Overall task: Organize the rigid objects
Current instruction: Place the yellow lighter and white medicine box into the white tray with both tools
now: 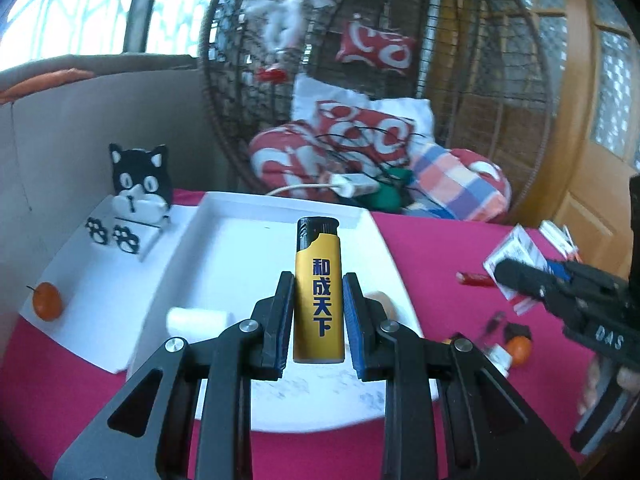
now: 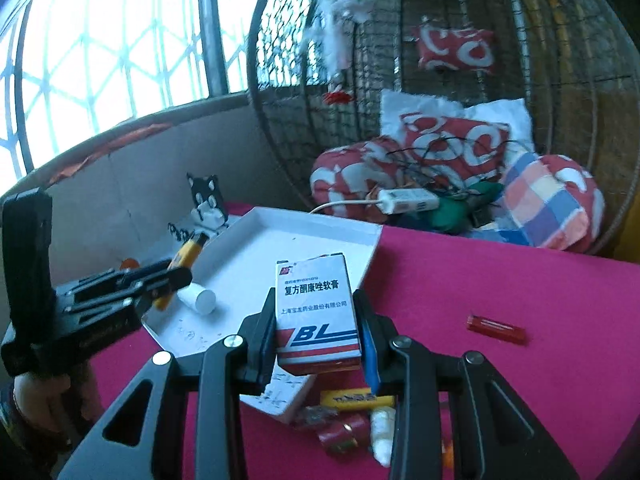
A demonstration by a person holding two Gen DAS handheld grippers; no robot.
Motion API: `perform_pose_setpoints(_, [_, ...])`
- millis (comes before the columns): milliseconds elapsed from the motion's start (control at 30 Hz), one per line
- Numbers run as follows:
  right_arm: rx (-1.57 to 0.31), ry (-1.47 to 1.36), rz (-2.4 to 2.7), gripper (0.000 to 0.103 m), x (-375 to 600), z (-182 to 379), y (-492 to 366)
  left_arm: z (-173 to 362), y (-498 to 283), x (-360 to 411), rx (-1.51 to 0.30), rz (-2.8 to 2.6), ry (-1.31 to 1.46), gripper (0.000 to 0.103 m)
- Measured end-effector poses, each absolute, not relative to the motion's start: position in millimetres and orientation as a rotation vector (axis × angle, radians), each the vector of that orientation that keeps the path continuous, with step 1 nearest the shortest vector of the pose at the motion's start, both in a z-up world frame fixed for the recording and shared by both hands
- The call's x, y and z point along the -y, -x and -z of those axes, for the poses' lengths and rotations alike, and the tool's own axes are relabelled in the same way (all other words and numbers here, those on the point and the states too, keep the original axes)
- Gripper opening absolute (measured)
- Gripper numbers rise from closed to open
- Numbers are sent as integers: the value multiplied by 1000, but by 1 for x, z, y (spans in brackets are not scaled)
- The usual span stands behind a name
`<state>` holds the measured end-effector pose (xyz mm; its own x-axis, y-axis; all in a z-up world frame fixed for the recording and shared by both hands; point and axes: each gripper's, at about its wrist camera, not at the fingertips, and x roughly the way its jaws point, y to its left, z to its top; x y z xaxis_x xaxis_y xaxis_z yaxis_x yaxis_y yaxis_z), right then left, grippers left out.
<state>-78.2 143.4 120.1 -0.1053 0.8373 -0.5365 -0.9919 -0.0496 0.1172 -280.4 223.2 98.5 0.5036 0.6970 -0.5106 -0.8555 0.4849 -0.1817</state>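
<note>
My left gripper point(image 1: 318, 292) is shut on a yellow lighter point(image 1: 318, 288) with a black cap, held upright above the white tray point(image 1: 280, 204); the lighter also shows in the right wrist view point(image 2: 182, 264). My right gripper point(image 2: 316, 320) is shut on a white medicine box point(image 2: 316, 312) with blue and red print, held above the magenta tablecloth right of the tray point(image 2: 320, 222). A white cylinder point(image 1: 196, 320) lies in the tray point(image 2: 198, 298). A red lighter point(image 2: 496, 328) lies on the cloth.
A cat-shaped stand point(image 1: 138, 184) and an orange ball point(image 1: 47, 301) sit on a white board left of the tray. Small items lie on the cloth below my right gripper: a yellow lighter point(image 2: 356, 398), a red piece point(image 2: 344, 434), a white tube point(image 2: 382, 436). A wicker chair with cushions point(image 2: 440, 152) stands behind.
</note>
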Motion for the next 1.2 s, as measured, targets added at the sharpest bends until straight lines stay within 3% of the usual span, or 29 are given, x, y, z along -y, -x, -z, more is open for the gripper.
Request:
perform_pose_setpoints(467, [-674, 461, -1568, 34, -242, -85, 96, -75, 267, -282, -509, -1089, 469, 23])
perform_pose_setpoints(933, [-662, 562, -1527, 35, -268, -55, 109, -57, 262, -299, -553, -1091, 538, 23])
perform_pose_setpoints(1033, [-625, 564, -1537, 41, -265, -60, 112, -58, 264, -298, -541, -1101, 540, 24])
perform_pose_setpoints(1067, [-614, 557, -1538, 57, -263, -62, 112, -60, 266, -297, -531, -1113, 539, 28])
perform_pose_setpoints(1133, [-588, 519, -1531, 84, -256, -68, 110, -65, 274, -295, -484, -1146, 537, 50])
perform_pose_setpoints(1200, [-575, 455, -1533, 86, -244, -76, 100, -68, 282, -294, -436, -1165, 527, 94])
